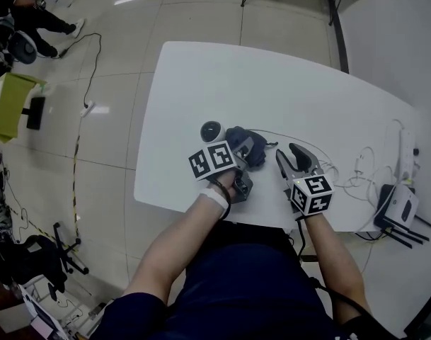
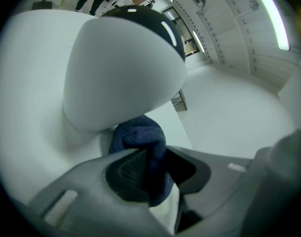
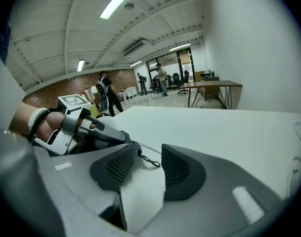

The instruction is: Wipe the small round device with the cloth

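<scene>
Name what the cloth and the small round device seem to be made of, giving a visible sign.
Cloth: likely microfibre or terry, dark blue; fuzzy nap, soft folds.
Small round device: probably plastic; smooth white shell, glossy black face reflecting lights.

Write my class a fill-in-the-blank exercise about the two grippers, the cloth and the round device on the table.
The left gripper is shut on a dark ____ cloth.
The right gripper has its jaws ____, gripping nothing.
The small round device stands on a ____ table.
Missing words: blue, open, white.
</scene>
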Demonstrator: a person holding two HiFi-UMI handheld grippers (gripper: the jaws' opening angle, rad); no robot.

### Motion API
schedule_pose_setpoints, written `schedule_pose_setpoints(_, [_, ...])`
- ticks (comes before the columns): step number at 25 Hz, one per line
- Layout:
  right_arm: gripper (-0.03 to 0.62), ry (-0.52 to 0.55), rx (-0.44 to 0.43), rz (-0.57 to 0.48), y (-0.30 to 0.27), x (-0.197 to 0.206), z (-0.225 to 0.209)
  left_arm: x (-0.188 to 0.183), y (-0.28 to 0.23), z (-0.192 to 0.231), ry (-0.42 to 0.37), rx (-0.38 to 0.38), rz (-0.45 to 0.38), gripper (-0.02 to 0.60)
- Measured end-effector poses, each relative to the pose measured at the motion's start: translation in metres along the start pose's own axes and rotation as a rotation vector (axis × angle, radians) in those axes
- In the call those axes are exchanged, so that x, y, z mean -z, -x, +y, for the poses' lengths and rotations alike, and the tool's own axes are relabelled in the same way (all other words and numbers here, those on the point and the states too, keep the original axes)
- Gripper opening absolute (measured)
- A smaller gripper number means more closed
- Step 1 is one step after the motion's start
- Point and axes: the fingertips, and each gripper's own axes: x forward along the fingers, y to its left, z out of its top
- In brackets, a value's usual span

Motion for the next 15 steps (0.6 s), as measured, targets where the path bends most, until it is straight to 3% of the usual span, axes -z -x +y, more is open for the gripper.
schedule_pose_setpoints(7, [0.176, 0.013, -0.038, 0.0, -0.012, -0.002, 0.02, 0.037, 0.029, 0.002, -0.104, 0.014, 0.133, 0.101])
schedule_pose_setpoints(15, [0.176, 0.062, -0.151, 0.036, -0.038, -0.001, 0.079, 0.04, 0.101, 0.043, -0.266, 0.008, 0.189, 0.106])
